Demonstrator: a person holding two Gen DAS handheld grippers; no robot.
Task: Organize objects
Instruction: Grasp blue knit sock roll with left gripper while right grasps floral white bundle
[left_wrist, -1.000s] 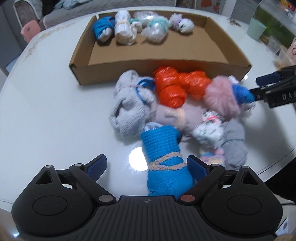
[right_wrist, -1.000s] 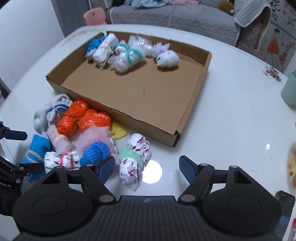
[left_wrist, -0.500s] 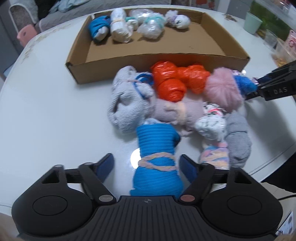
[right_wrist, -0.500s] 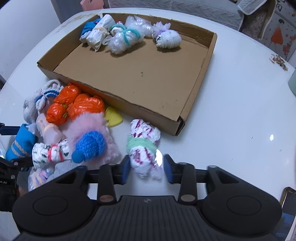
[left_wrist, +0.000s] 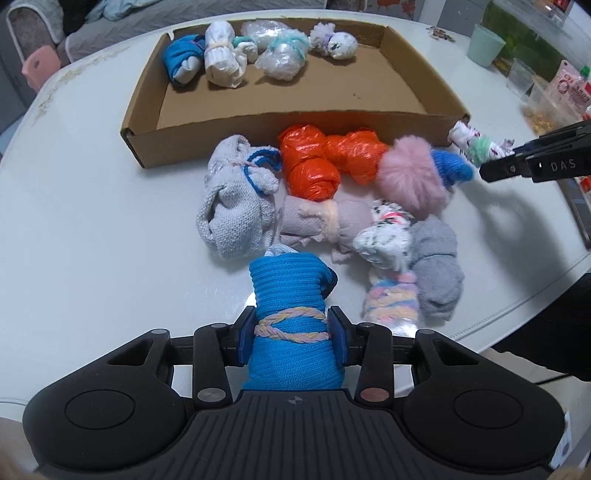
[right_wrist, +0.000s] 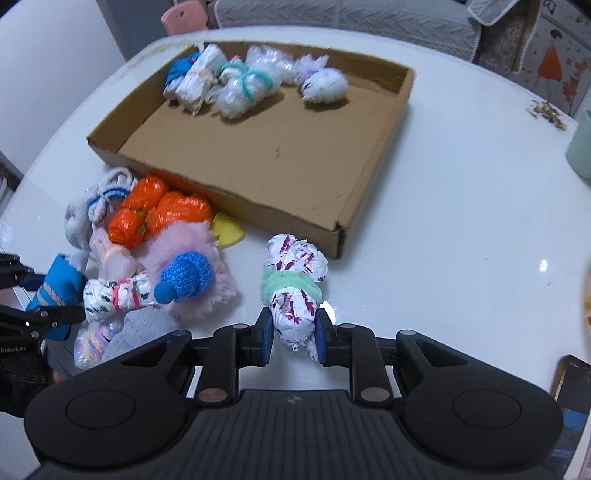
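Note:
A blue knitted bundle (left_wrist: 288, 280) tied with a pastel braid stands between the pads of my left gripper (left_wrist: 291, 332), whose jaws are closing and press on its sides. My right gripper (right_wrist: 293, 332) is shut on a white patterned bundle (right_wrist: 295, 258) with a green band, near the right front corner of the cardboard tray (right_wrist: 258, 158). Several wrapped bundles (left_wrist: 258, 51) lie along the tray's far wall. In front of the tray lies a pile with orange bundles (left_wrist: 317, 162), a pink fluffy one (left_wrist: 410, 177) and a grey knit one (left_wrist: 232, 210).
A yellow piece (right_wrist: 227, 232) lies against the tray's front wall. A mint cup (left_wrist: 485, 44) and snack packets (left_wrist: 561, 92) stand at the far right. A phone (right_wrist: 572, 387) lies near the front edge. The white table (left_wrist: 74, 221) curves away on the left.
Both grippers have gone from wide open to closed on their bundles: the left on the blue one, the right on the white patterned one. The right gripper has shifted slightly with its bundle.

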